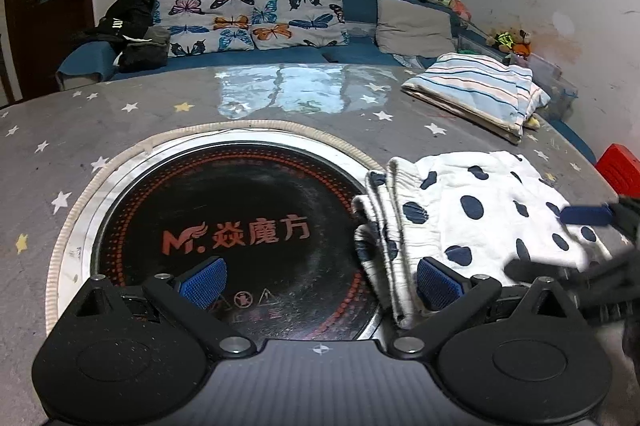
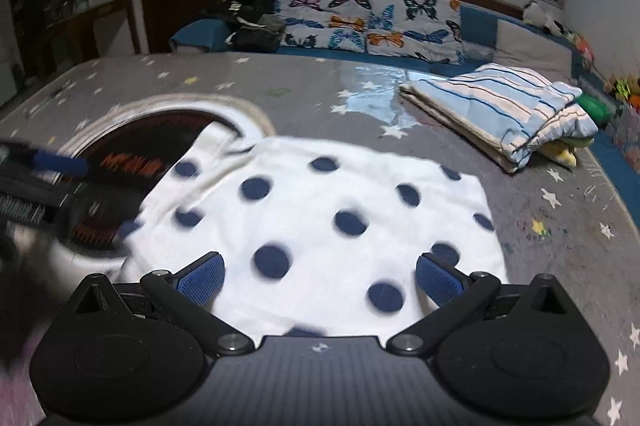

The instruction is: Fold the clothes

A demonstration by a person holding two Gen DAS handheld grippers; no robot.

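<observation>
Left gripper (image 1: 322, 280) and right gripper (image 2: 320, 276): jaws spread, nothing pinched. Spotted garment (image 2: 320, 218) lies on the near table (image 2: 560, 210), left edge over the round cooktop (image 1: 240, 226). Judged light, soft, limp; best taken at the near corners. White, navy dots, ribbed edge. Far right: striped folded cloth (image 2: 500, 106).

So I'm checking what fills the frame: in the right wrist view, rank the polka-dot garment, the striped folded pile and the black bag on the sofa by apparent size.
1. Polka-dot garment, though nearness to the camera inflates it.
2. Striped folded pile.
3. Black bag, farthest away.
</observation>
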